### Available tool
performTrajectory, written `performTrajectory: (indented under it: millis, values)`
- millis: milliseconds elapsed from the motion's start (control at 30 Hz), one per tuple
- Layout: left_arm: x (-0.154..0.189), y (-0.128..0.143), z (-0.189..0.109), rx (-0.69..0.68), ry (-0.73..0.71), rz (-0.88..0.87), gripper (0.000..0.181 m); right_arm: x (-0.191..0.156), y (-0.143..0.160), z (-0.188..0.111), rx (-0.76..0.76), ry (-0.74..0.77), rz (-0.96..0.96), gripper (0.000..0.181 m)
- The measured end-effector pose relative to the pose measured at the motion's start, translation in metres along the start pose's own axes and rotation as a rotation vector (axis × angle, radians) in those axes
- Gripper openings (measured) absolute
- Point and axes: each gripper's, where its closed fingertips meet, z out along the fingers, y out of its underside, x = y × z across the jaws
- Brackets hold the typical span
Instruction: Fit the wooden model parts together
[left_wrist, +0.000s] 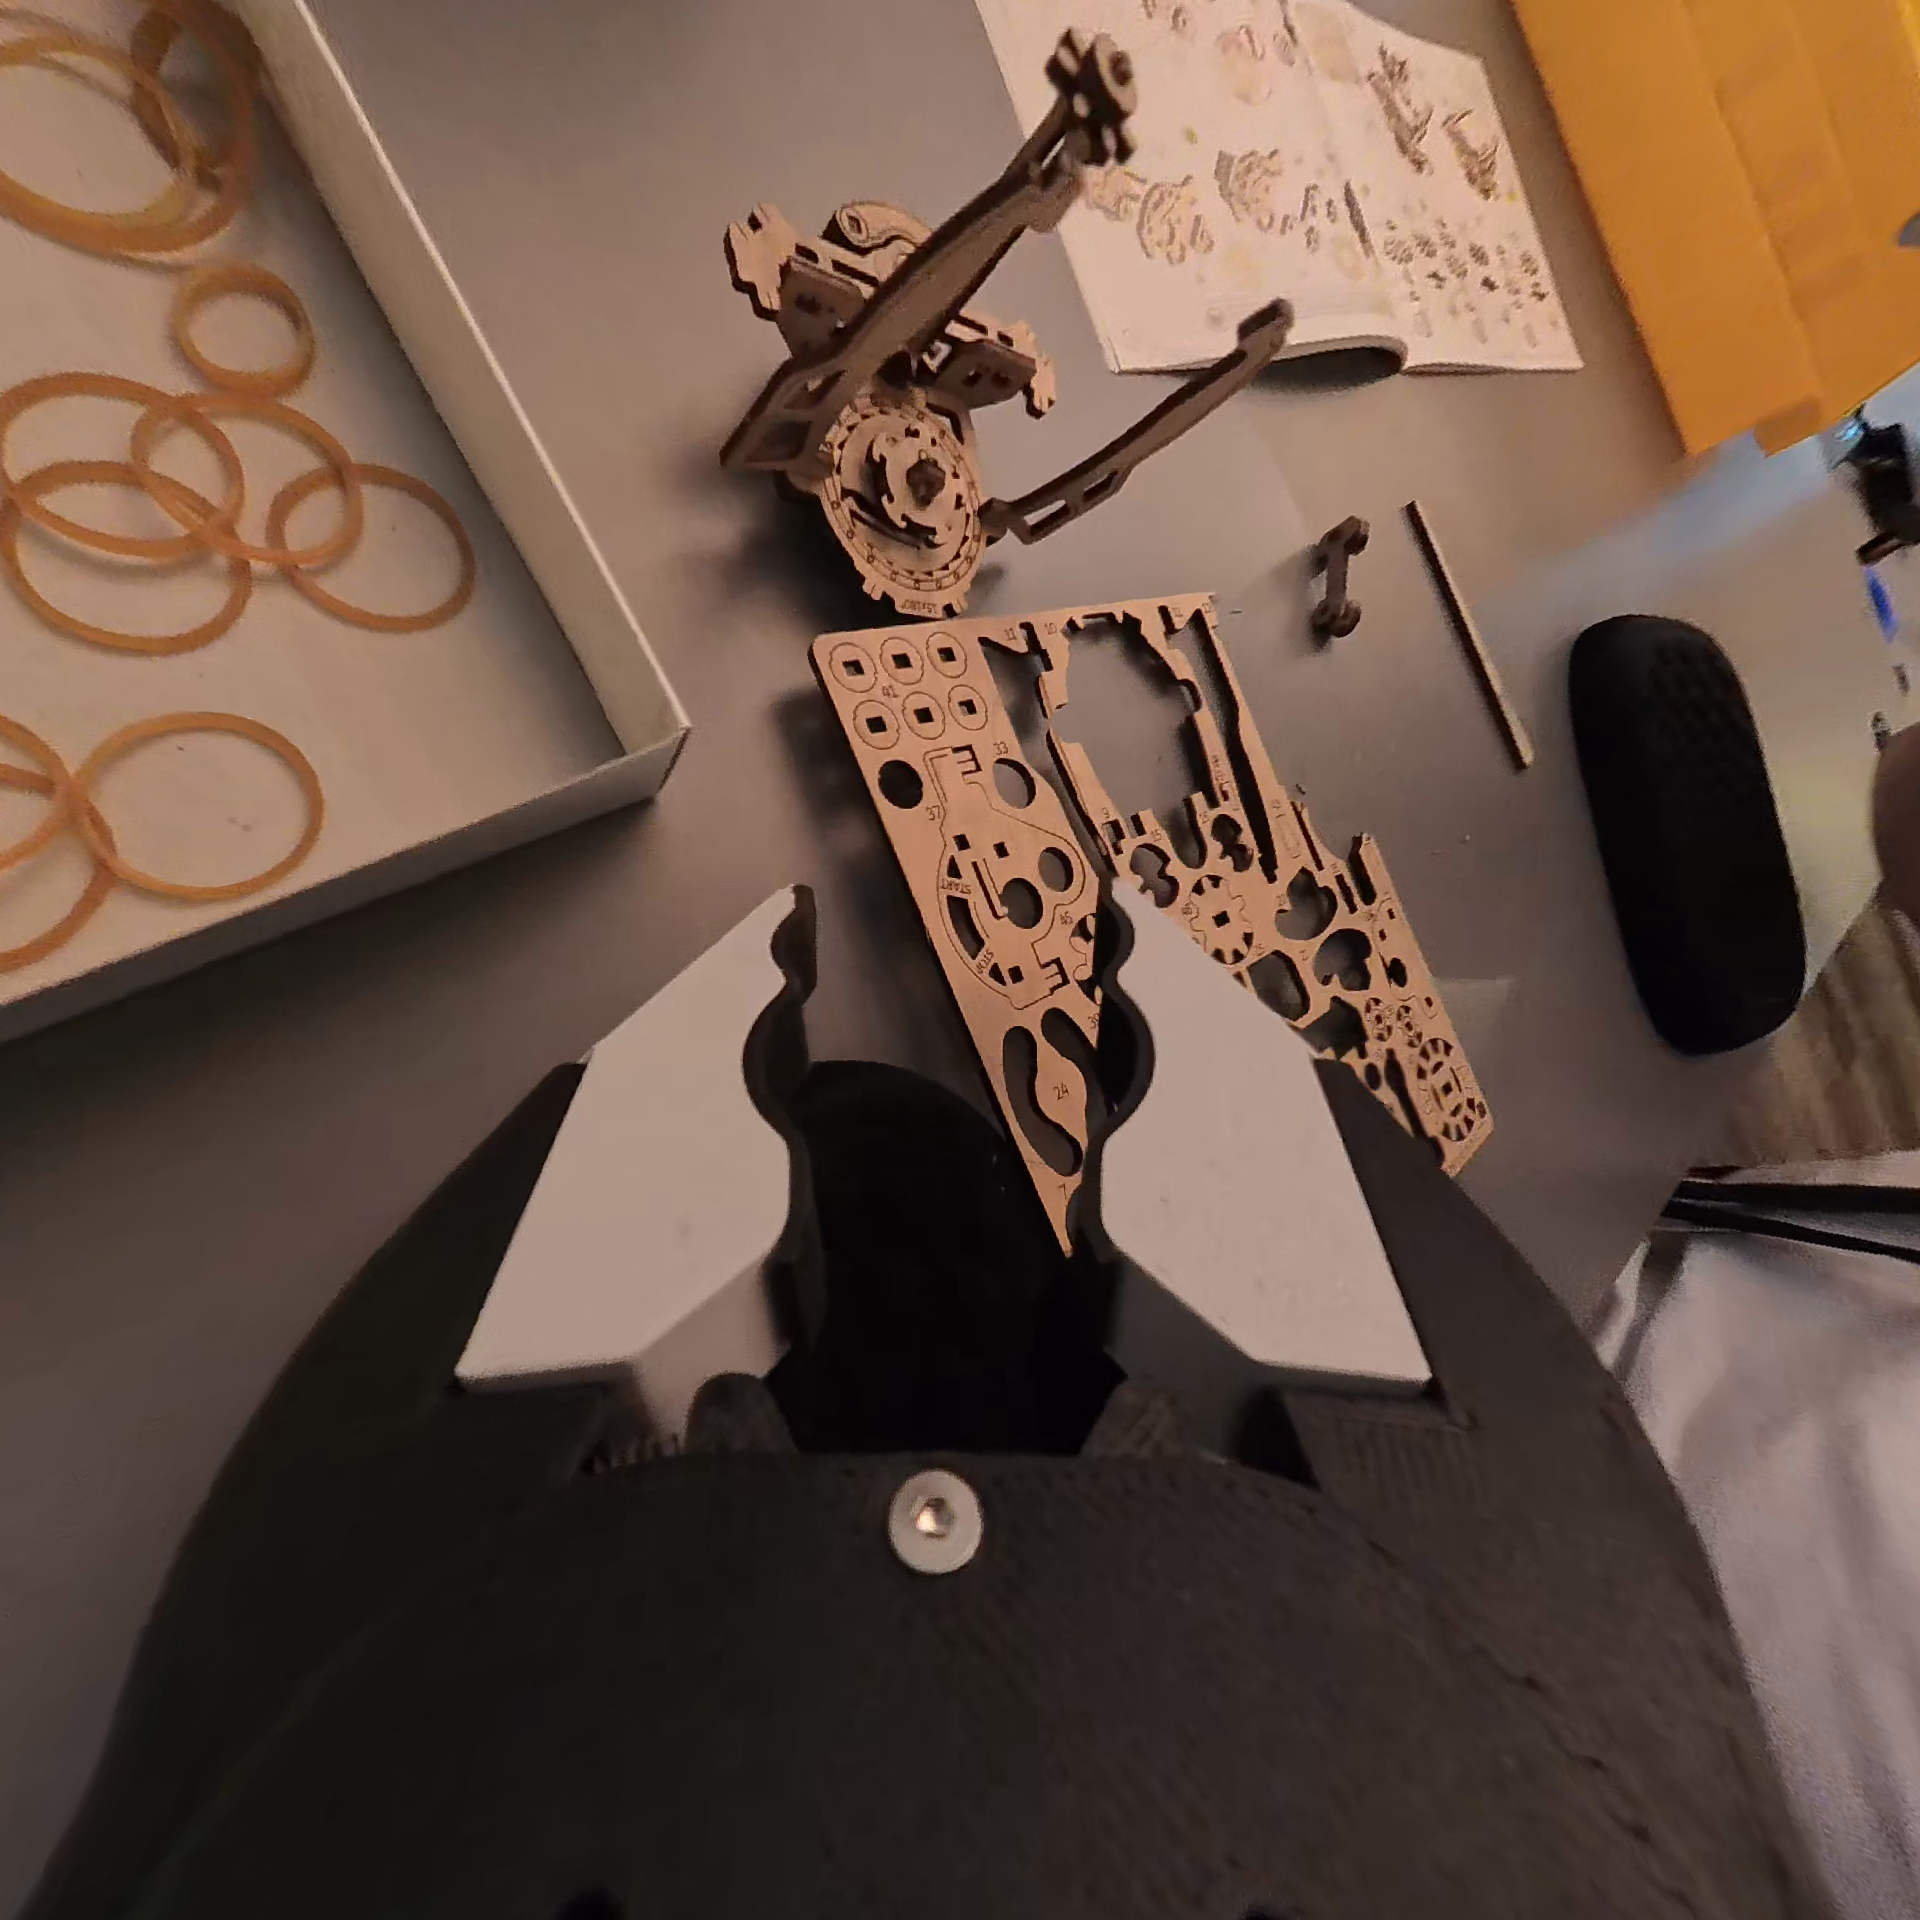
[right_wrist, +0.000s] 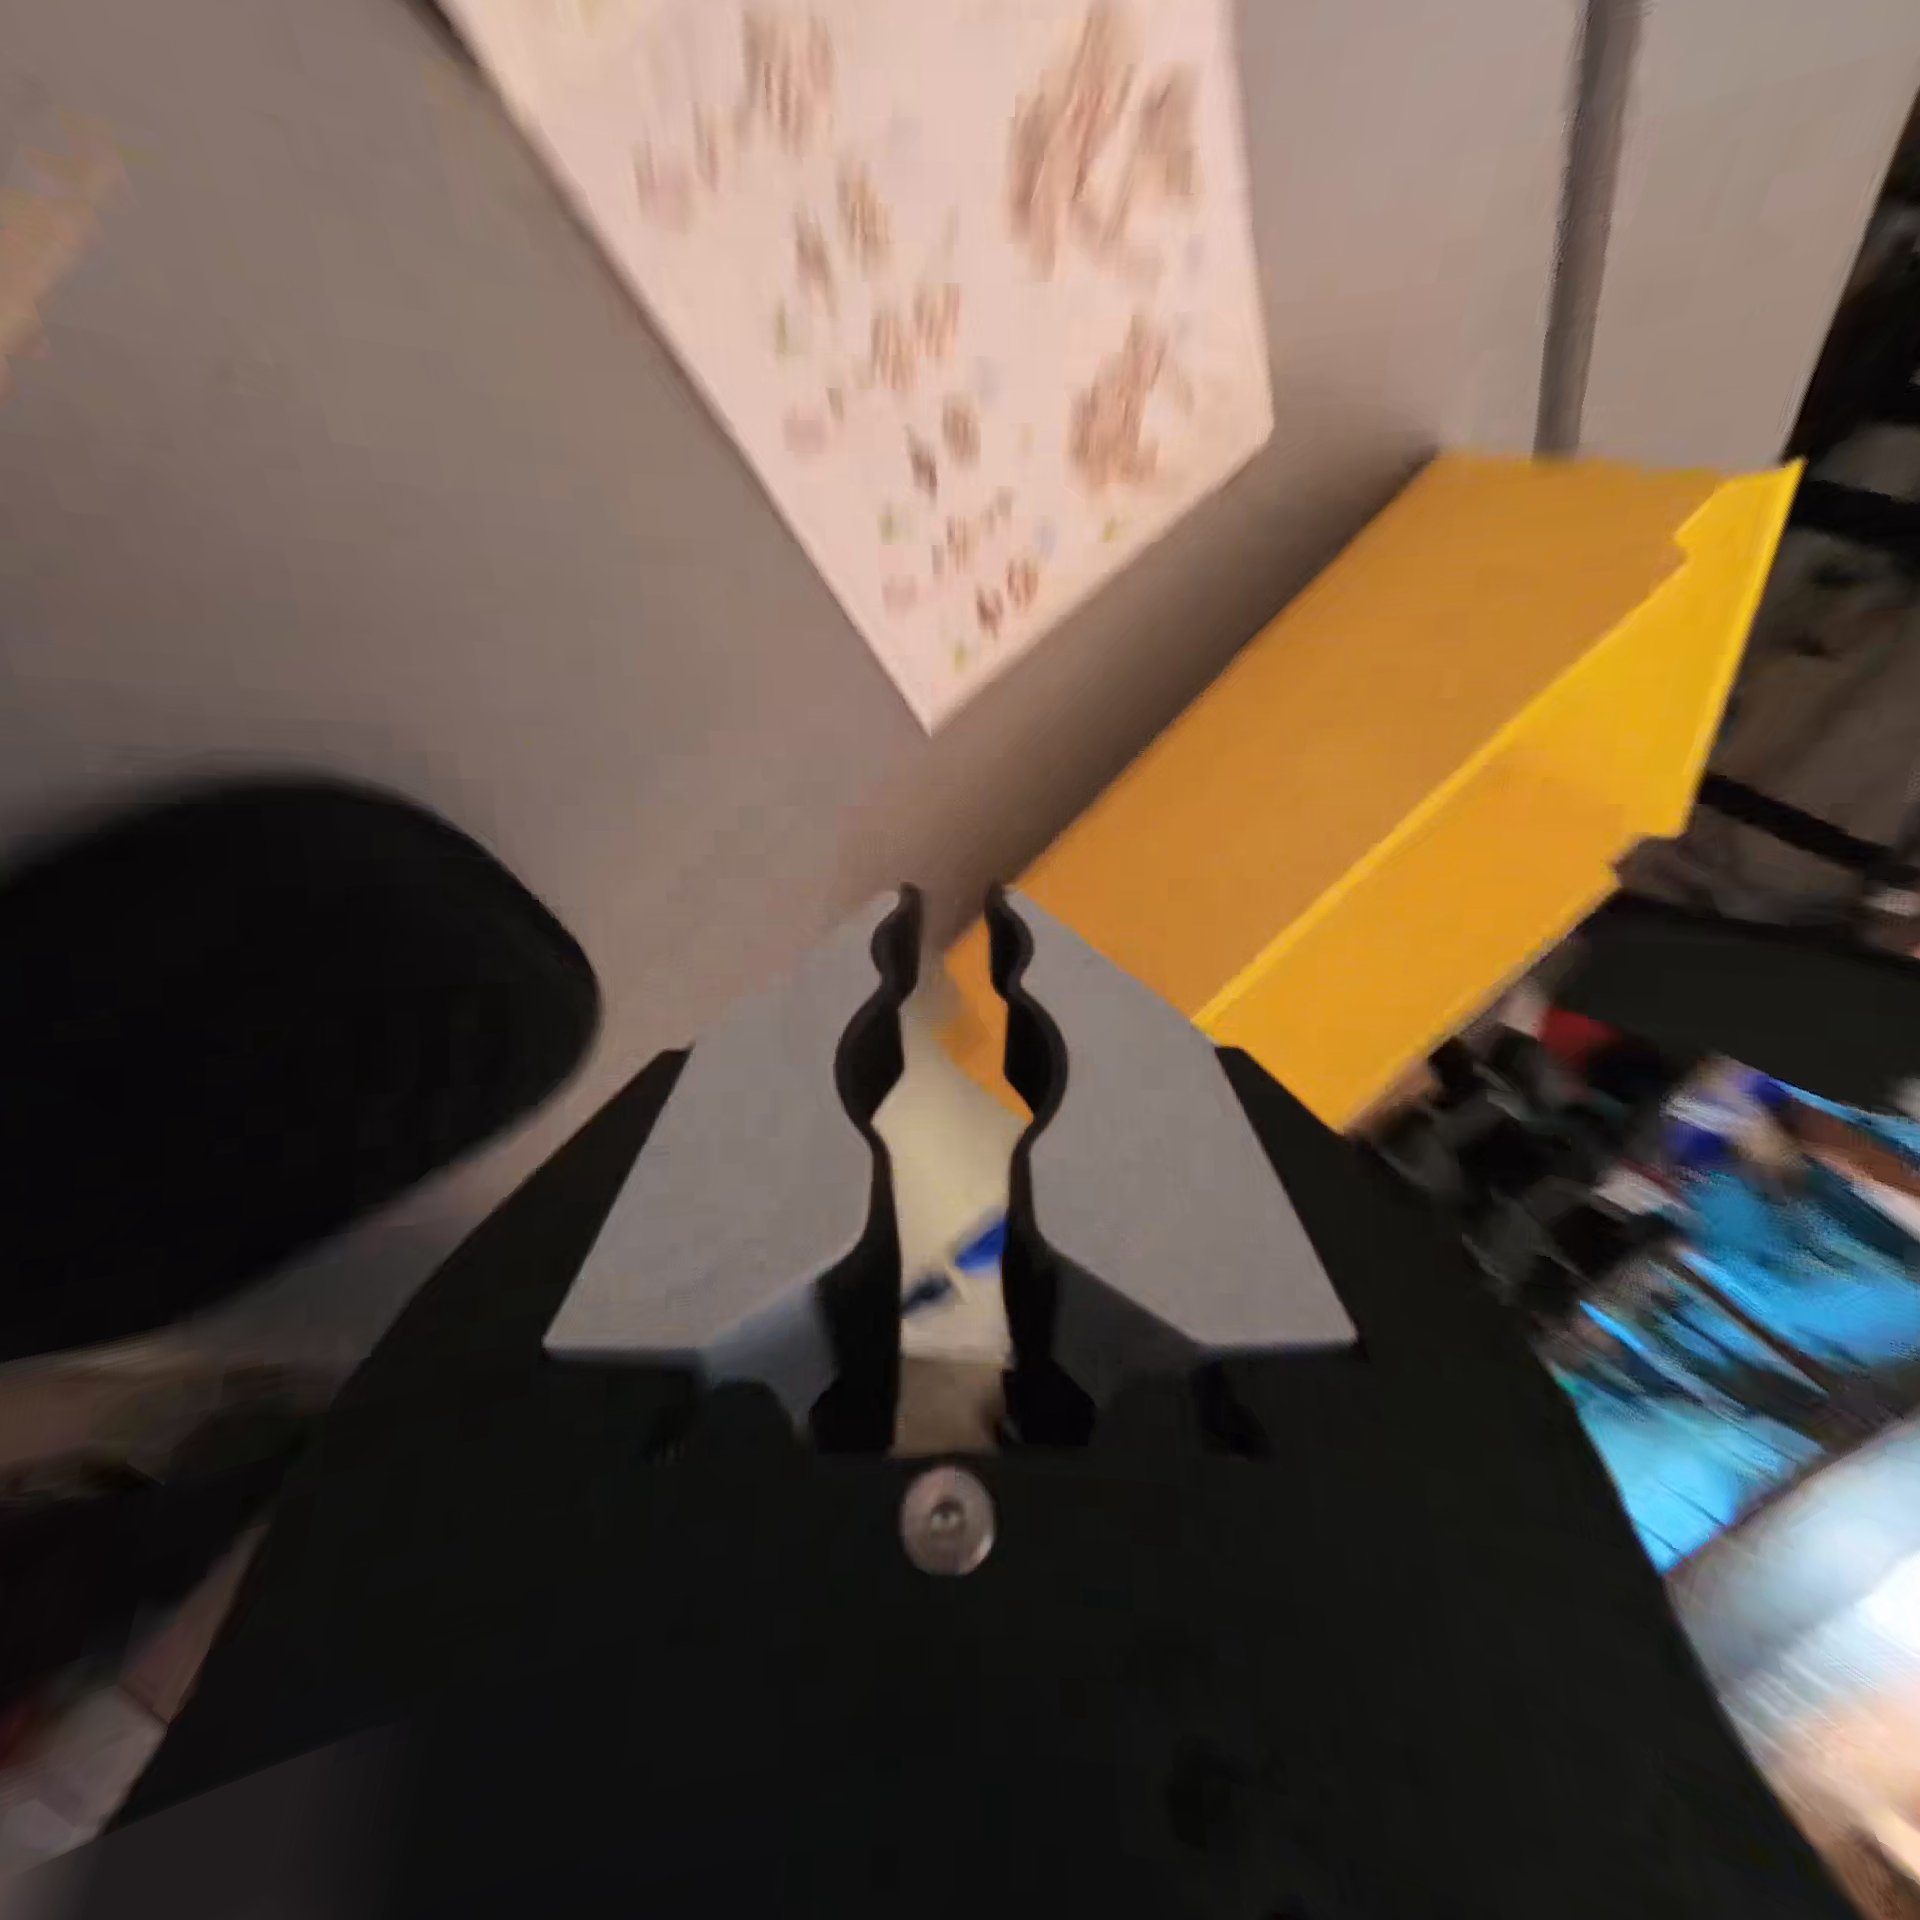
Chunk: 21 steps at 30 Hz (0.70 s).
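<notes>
Thin laser-cut wooden parts sheet (left_wrist: 1049, 894) lies on the grey table (left_wrist: 623, 187) w/ left gripper (left_wrist: 961, 925) spread wide around its near corner, right gripper (right_wrist: 954, 904) nearly closed on nothing, pointed elsewhere; 1 hard pinch could snap it.

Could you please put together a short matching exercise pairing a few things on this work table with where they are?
Things:
1. rubber bands
2. punched wooden parts sheet
3. instruction booklet
4. partly built wooden model

Places:
A. lying open beside the yellow box
B. between the fingers of the left tongs
C. in the shallow white tray
D. standing on the grey table, just beyond the sheet

Pairs: 1-C, 2-B, 3-A, 4-D
</notes>
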Motion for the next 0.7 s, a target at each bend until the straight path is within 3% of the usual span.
performTrajectory:
  millis: [100,467,600,667,700]
  values:
    - [0.001,-0.001,0.002,-0.001,-0.011,0.024,0.053,-0.006,0.026,0.01,-0.16,0.084,-0.097,0.0]
    - [0.002,0.001,0.004,-0.003,-0.022,0.036,0.051,-0.002,0.041,-0.009,-0.2,0.124,-0.08,0.0]
    - [0.004,-0.001,0.001,0.027,0.017,0.021,0.049,-0.015,0.022,-0.006,-0.129,0.119,-0.08,0.0]
    - [0.004,-0.002,-0.001,0.034,0.036,0.016,0.048,-0.029,-0.003,0.003,0.001,0.088,-0.127,0.0]
    - [0.004,-0.002,-0.002,0.04,0.041,0.017,0.047,-0.047,-0.021,0.006,0.11,0.002,-0.143,0.0]
